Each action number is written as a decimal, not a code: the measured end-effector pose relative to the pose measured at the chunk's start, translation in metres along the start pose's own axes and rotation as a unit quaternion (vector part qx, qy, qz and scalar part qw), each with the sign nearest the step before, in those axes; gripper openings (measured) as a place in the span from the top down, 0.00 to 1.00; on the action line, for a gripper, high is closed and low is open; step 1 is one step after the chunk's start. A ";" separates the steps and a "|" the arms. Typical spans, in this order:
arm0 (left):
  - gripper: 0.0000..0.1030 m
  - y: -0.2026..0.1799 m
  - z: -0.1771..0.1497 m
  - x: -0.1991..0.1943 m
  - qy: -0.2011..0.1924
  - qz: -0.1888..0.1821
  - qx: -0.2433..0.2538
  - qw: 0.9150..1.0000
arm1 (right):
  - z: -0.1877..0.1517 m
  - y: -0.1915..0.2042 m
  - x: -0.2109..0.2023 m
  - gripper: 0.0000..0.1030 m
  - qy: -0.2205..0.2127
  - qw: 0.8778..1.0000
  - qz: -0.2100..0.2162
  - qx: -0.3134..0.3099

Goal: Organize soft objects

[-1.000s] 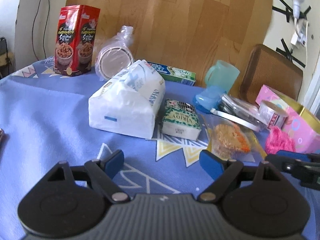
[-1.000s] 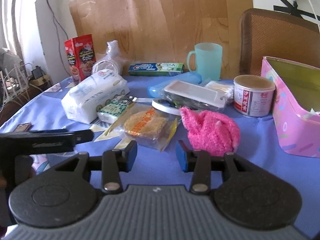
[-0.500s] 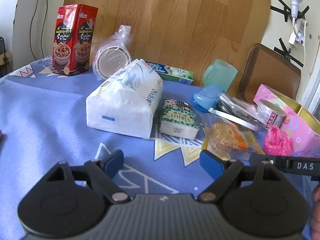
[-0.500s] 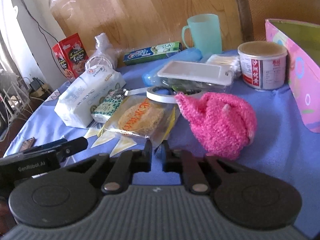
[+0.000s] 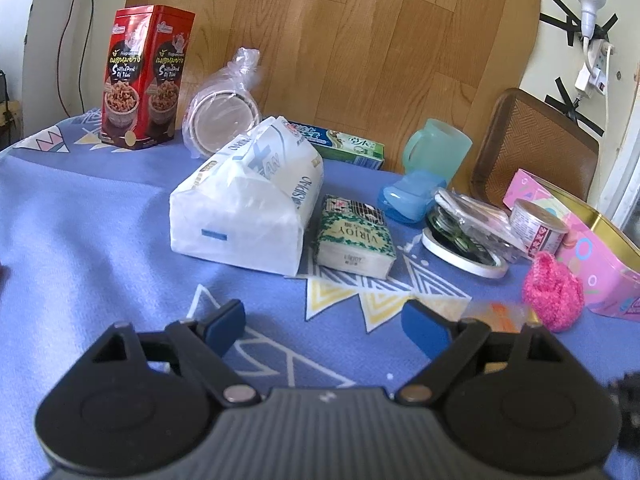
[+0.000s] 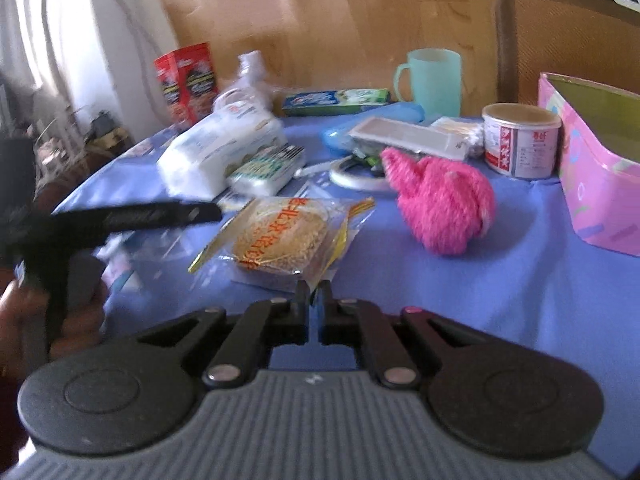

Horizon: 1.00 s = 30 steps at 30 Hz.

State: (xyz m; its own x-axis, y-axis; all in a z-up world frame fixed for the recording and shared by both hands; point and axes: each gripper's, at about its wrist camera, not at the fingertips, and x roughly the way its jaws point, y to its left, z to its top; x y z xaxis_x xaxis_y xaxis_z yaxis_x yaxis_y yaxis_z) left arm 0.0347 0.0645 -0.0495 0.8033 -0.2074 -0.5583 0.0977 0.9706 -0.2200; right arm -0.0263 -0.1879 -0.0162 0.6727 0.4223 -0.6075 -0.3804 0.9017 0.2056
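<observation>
Now the right gripper (image 6: 314,294) pinches the near edge of the snack bag (image 6: 284,240) on the cloth; nearby the left gripper (image 5: 322,322) is opening on nothing. Such a thin hold may slip, or drag the bag against the pink ball (image 6: 444,204) beside it.

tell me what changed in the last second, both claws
The right claw closed onto the near edge of the snack packet and has drawn it toward the camera, away from the pink knitted piece. The left claw is opening slightly, with nothing between its jaws. The tissue pack stayed put.
</observation>
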 end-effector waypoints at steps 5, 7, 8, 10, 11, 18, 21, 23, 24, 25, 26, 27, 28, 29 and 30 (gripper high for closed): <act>0.14 0.000 0.000 0.000 0.000 0.000 0.000 1.000 | -0.006 0.004 -0.002 0.75 0.006 1.000 0.005 -0.017; 0.14 0.000 0.000 0.000 0.001 0.001 0.000 1.000 | -0.005 0.004 -0.002 0.59 -0.001 1.000 0.006 -0.016; 0.14 0.000 0.000 0.000 0.001 0.001 0.000 1.000 | -0.005 0.005 -0.003 0.55 -0.005 1.000 0.006 -0.019; 0.14 -0.001 0.000 0.000 0.001 0.001 0.000 1.000 | -0.008 0.009 -0.004 0.55 -0.009 1.000 0.005 -0.029; 0.14 -0.001 0.000 0.000 0.001 0.001 0.000 1.000 | -0.008 0.010 -0.004 0.54 -0.010 0.999 0.004 -0.033; 0.13 0.000 0.000 0.000 0.001 0.000 0.000 1.000 | -0.010 0.011 -0.002 0.52 -0.008 0.999 0.003 -0.041; 0.13 -0.001 -0.001 0.000 0.001 -0.001 0.000 1.000 | -0.010 0.012 0.000 0.52 -0.008 0.999 0.000 -0.038; 0.13 -0.001 -0.001 0.000 0.001 -0.002 0.000 1.000 | -0.011 0.013 0.000 0.52 -0.007 0.999 -0.001 -0.039; 0.13 -0.001 -0.001 0.000 0.002 -0.003 0.001 1.000 | -0.011 0.013 0.000 0.51 -0.007 0.999 -0.002 -0.039; 0.13 -0.001 -0.001 0.000 0.002 -0.004 0.001 1.000 | -0.011 0.013 0.001 0.51 -0.006 0.999 -0.002 -0.039; 0.13 -0.001 -0.001 0.000 0.002 -0.004 0.001 1.000 | -0.011 0.013 0.001 0.51 -0.006 0.999 -0.002 -0.039; 0.13 -0.001 -0.001 0.000 0.002 -0.005 0.001 1.000 | -0.011 0.013 0.001 0.51 -0.006 0.999 -0.002 -0.039; 0.13 -0.001 -0.001 0.000 0.002 -0.005 0.002 1.000 | -0.011 0.013 0.001 0.51 -0.006 0.999 -0.003 -0.040; 0.13 -0.001 -0.001 0.000 0.002 -0.005 0.001 1.000 | -0.011 0.014 0.002 0.50 -0.006 0.999 -0.003 -0.040; 0.13 -0.001 -0.001 0.000 0.002 -0.004 0.001 1.000 | -0.011 0.014 0.002 0.50 -0.005 0.999 -0.003 -0.041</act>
State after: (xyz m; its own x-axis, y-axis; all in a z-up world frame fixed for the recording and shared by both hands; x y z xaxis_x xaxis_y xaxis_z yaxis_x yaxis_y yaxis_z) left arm 0.0343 0.0635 -0.0500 0.7999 -0.2162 -0.5598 0.1055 0.9690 -0.2234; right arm -0.0372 -0.1752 -0.0229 0.6814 0.4187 -0.6004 -0.4274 0.8935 0.1380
